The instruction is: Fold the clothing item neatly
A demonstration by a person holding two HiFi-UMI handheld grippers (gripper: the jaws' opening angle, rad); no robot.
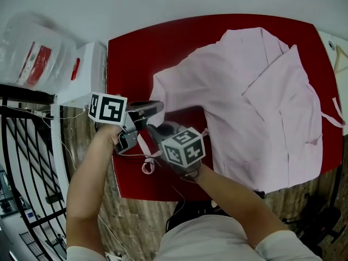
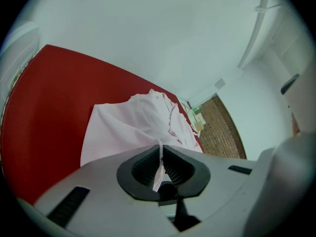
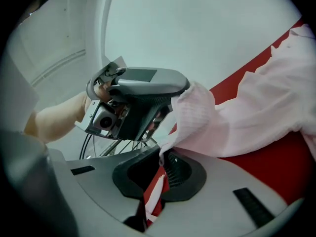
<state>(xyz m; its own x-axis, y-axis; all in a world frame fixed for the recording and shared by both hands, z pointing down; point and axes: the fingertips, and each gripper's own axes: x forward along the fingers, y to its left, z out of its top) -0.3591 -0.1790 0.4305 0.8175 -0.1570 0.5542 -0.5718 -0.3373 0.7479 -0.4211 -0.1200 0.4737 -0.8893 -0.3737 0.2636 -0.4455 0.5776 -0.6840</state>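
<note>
A pale pink shirt (image 1: 261, 102) lies spread open on the red table (image 1: 141, 48), one sleeve (image 1: 168, 88) reaching toward the table's left front. My left gripper (image 1: 161, 109) is at the sleeve's end, shut on a thin fold of the pink cloth (image 2: 161, 154). The shirt's body (image 2: 138, 122) stretches away from the jaws. My right gripper (image 1: 154, 130) sits just in front of the left one, shut on the sleeve's edge (image 3: 161, 156). A red and white strip (image 3: 154, 191) hangs in its throat. In the right gripper view the left gripper (image 3: 169, 105) holds the bunched cuff (image 3: 195, 112).
A white cabinet (image 1: 89, 72) and a clear plastic bag (image 1: 32, 53) stand left of the table. A black metal railing (image 1: 27, 162) runs along the left, over wooden floor (image 1: 136, 222). A pink tie (image 1: 334, 116) hangs off the table's right edge.
</note>
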